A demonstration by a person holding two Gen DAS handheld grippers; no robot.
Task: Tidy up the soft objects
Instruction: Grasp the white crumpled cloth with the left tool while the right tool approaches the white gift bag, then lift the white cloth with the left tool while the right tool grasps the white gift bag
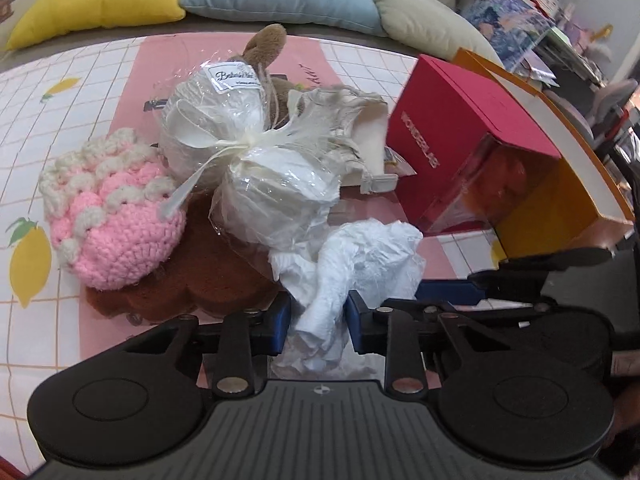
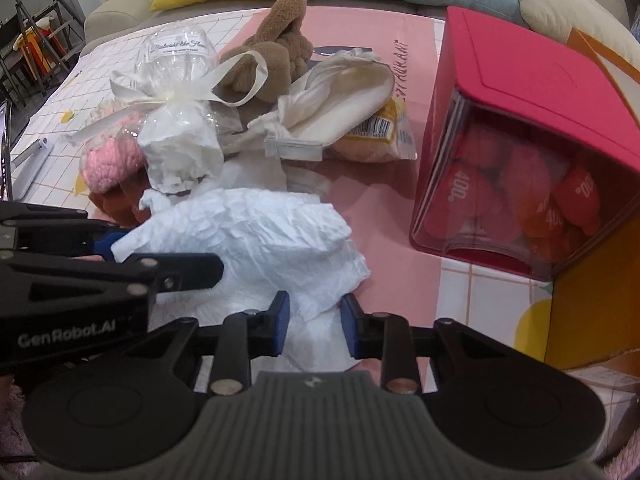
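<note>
Under the white tissue (image 2: pixel 256 236), table detail is hidden; both jaws pinch it.

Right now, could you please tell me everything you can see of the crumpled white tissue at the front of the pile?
The white tissue is thin, creased paper, bunched loosely into an uneven heap. It lies on the pink part of the tablecloth at the near edge of the pile, against the clear wrapped bundle. The left gripper pinches one end, the right gripper another, blue pads pressing its folds.
</note>
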